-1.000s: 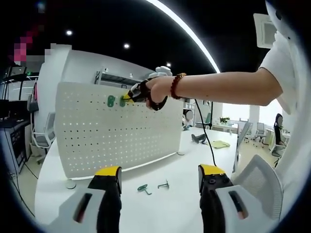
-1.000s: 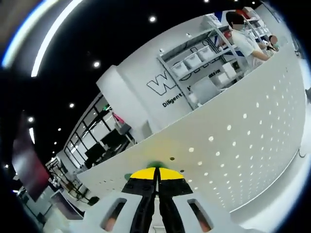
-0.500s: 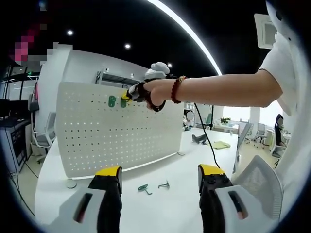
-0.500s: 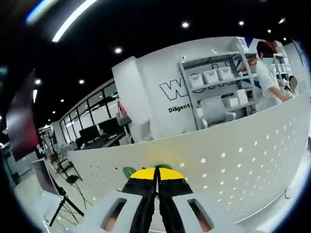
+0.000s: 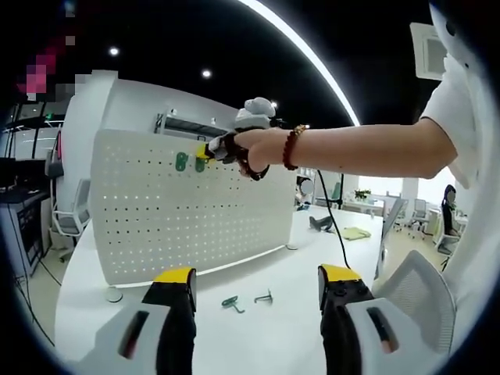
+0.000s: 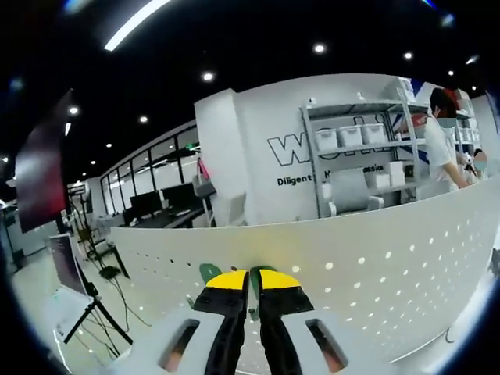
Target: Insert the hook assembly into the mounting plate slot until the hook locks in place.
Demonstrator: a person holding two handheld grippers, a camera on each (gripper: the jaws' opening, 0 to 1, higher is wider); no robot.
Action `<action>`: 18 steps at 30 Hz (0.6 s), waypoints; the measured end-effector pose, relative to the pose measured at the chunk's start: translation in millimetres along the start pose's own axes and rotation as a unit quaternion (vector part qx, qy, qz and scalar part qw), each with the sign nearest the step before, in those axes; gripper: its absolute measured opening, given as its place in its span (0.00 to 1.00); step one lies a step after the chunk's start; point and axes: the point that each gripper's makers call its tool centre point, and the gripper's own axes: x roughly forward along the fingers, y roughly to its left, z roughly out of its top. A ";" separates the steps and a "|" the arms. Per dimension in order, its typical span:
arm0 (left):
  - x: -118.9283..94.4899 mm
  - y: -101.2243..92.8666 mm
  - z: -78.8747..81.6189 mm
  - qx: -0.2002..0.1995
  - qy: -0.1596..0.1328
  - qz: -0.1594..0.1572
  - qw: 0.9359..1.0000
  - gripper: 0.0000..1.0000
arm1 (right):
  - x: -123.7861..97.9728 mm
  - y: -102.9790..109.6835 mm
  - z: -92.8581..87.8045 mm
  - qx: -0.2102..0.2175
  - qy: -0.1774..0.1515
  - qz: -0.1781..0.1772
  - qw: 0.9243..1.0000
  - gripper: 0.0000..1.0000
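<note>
pressing the green hook held in our nearly closed right tongs squarely into the pegboard; left tongs wide open, empty.

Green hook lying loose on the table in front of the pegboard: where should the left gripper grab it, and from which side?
Probably the straight stem of the green hook, coming from above with the jaws across it. It lies flat on the white table, so a side approach would likely scrape the surface. Its round end sits toward the pegboard; detail is too small to say more. The left gripper is open, just short of it.
</note>
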 end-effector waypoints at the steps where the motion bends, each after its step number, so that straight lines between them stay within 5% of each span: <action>1: 0.0 0.2 -0.1 0.000 0.001 0.000 1.000 0.65 | -0.4 0.4 -0.1 0.000 -0.001 0.000 1.000 0.06; 18: -0.9 -3.5 -0.2 0.001 -0.001 -0.002 1.000 0.65 | -17.7 10.4 -0.9 -0.050 -0.014 0.023 0.998 0.24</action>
